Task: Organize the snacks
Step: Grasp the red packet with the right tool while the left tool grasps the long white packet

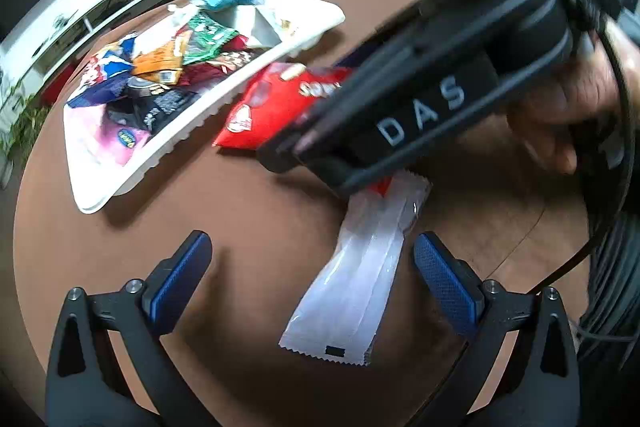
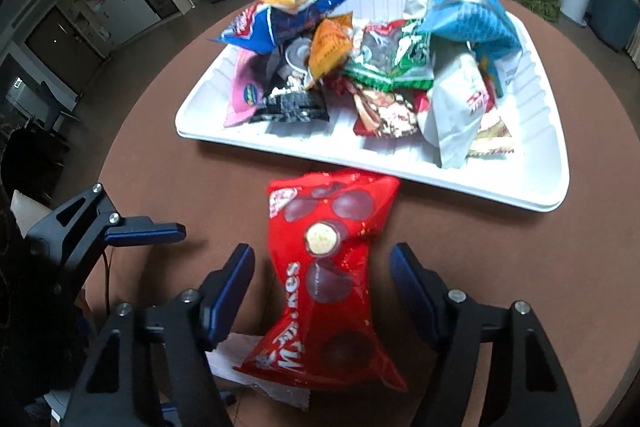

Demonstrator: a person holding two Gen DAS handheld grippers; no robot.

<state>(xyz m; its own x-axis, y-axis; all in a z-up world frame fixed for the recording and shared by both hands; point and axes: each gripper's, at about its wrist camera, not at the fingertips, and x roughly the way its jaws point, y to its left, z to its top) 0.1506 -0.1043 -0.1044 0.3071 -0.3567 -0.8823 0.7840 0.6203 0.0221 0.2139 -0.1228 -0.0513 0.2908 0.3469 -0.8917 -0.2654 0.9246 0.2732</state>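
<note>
Snacks mostly fill the white tray (image 2: 532, 163); a red bag (image 2: 328, 279) lies just before it between the right gripper's (image 2: 322, 267) spread, empty jaws. Pinch its narrow waist squarely, then lift.

Left gripper (image 1: 312, 255): jaws spread wide, holding nothing. Right gripper (image 2: 322, 267): jaws spread wide, held low and pointing forward.
</note>
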